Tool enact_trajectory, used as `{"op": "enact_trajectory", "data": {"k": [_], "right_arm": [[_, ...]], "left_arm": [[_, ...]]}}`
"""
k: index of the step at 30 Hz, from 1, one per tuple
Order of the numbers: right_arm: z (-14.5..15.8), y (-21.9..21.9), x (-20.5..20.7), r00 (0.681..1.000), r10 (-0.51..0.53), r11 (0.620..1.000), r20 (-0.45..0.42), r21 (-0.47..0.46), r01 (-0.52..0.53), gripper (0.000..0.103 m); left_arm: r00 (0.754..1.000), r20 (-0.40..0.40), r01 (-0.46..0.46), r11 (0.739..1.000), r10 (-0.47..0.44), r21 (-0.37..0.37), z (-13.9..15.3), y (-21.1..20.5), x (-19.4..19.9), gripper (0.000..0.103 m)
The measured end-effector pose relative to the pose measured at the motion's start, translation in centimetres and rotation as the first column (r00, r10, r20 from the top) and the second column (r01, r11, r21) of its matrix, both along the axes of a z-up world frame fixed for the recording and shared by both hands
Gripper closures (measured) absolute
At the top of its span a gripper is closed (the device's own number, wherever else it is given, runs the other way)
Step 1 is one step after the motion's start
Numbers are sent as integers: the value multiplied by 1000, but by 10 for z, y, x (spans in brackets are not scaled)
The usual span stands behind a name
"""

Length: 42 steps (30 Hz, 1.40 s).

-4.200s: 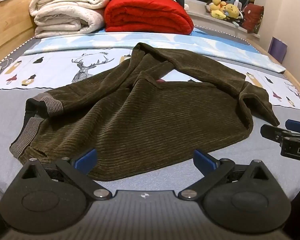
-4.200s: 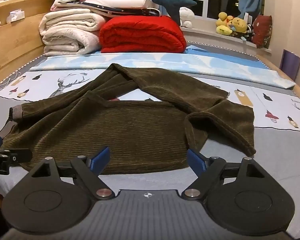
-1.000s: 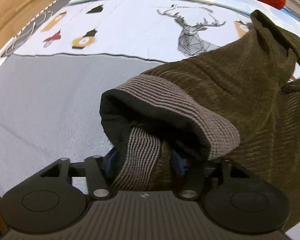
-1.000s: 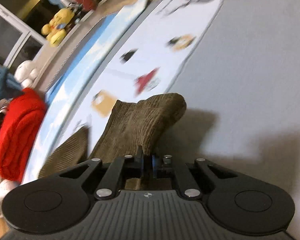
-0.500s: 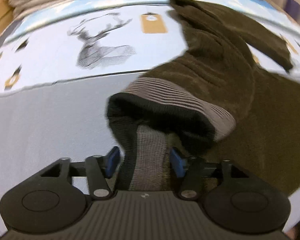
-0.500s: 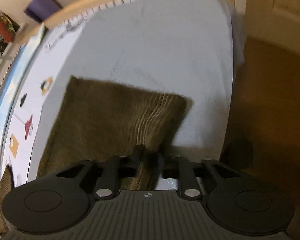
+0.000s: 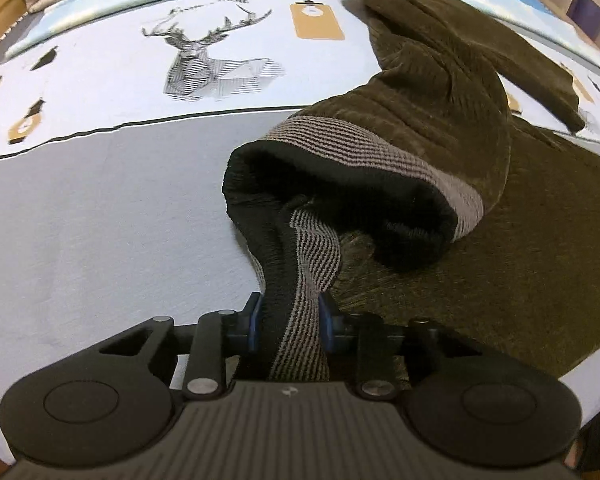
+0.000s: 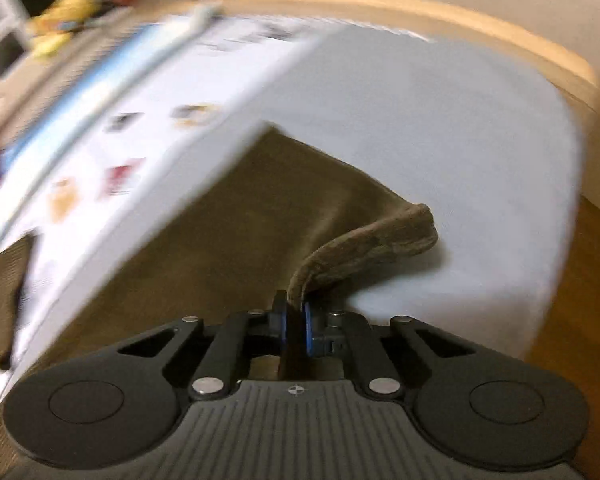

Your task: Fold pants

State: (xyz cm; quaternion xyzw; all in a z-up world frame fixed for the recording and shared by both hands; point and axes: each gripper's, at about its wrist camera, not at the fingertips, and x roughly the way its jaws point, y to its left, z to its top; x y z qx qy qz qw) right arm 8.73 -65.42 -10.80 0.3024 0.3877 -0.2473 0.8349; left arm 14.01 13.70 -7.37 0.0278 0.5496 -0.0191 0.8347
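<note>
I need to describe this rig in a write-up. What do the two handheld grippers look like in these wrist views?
The left gripper and the right gripper look alike: a matte black body with a ribbed grey top panel, two round black lobes at the sides, silver pivot screws on black linkage bars, and blue pads on the fingers. A small emblem sits at the centre. No cables or sleeves show.

"HOME" on bedsheet (image 7: 100,80), rest unclear.

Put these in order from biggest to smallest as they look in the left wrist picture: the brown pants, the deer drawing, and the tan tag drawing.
1. Brown pants, by far the biggest, though they lie nearest the camera.
2. Deer drawing.
3. Tan tag drawing, the smallest; it sits about as far back as the deer, so that ranking holds.
</note>
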Motion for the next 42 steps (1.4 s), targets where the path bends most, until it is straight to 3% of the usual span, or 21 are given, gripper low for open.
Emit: {"op": "enact_trajectory", "data": {"k": [4, 8, 14, 17, 18, 20, 22, 23, 25, 27, 29, 30, 31, 32, 33, 35, 36, 37, 38, 40, 42], "right_arm": [[-2, 7, 14, 999, 51, 999, -16, 19, -51, 95], [-2, -5, 10, 999, 39, 999, -23, 36, -38, 96], [-19, -9, -7, 977, -115, 988, -180, 77, 130, 91], [-10, -10, -5, 959, -198, 979, -200, -4, 202, 81], [-4, -9, -4, 956, -220, 975, -195, -45, 215, 79], [9, -6, -4, 954, -253, 965, -160, -110, 238, 72], [17, -1, -3, 954, -273, 955, -120, -152, 255, 70], [22, 1, -4, 960, -264, 958, -98, -147, 248, 69], [30, 9, 7, 977, -206, 973, -57, -117, 198, 68], [36, 23, 21, 989, -147, 985, -32, -93, 144, 68], [43, 40, 34, 997, -83, 995, -2, -61, 83, 68], [46, 49, 40, 998, -58, 997, 9, -49, 58, 68], [48, 59, 48, 999, -32, 999, 18, -41, 33, 68], [52, 69, 53, 1000, -8, 999, 25, -36, 9, 68], [55, 79, 57, 999, 17, 999, 32, -32, -16, 68], [61, 95, 69, 997, 68, 998, 40, -17, -67, 68], [63, 104, 75, 995, 93, 996, 47, -10, -93, 68], [65, 113, 81, 991, 120, 993, 54, -8, -120, 68], [66, 122, 86, 987, 146, 989, 60, -10, -145, 68], [69, 140, 98, 977, 202, 979, 73, -15, -201, 68], [72, 157, 109, 962, 259, 966, 82, -20, -259, 68]], "left_arm": [[998, -36, -50, 998, 52, 41, -3, 23, -13, 71], [996, -53, -76, 997, 77, 20, -2, 36, -16, 71], [994, -72, -78, 997, 78, -3, 5, 37, -16, 59], [991, 30, -128, 992, 129, -12, 33, 47, -19, 50], [987, 84, -136, 990, 139, -30, 46, 48, -22, 42], [975, 172, -127, 988, 140, -88, 67, 46, -26, 41], [972, 222, -52, 992, 75, -111, 78, 29, -26, 39], [970, 242, 9, 996, 13, -89, 80, 14, -24, 37], [956, 259, 139, 990, -139, 19, 77, -22, -23, 23], [924, 227, 278, 948, -308, 154, 63, -60, -25, 22], [881, 161, 392, 878, -444, 275, 44, -87, -24, 23], [861, 126, 431, 839, -492, 331, 33, -94, -22, 30], [848, 83, 457, 801, -523, 386, 24, -98, -19, 64], [850, 44, 462, 781, -526, 421, 18, -95, -12, 70], [874, 53, 416, 800, -483, 433, 21, -84, -3, 77], [945, 207, 120, 857, -253, 501, 45, -44, 18, 78], [944, 303, -45, 861, -130, 507, 61, -25, 26, 77], [929, 369, -170, 846, -33, 505, 73, -9, 32, 78], [916, 400, -238, 846, 32, 478, 79, 2, 36, 76], [913, 395, -249, 904, 99, 348, 83, 12, 38, 68], [922, 382, -220, 904, 70, 366, 80, 1, 41, 68]]}}
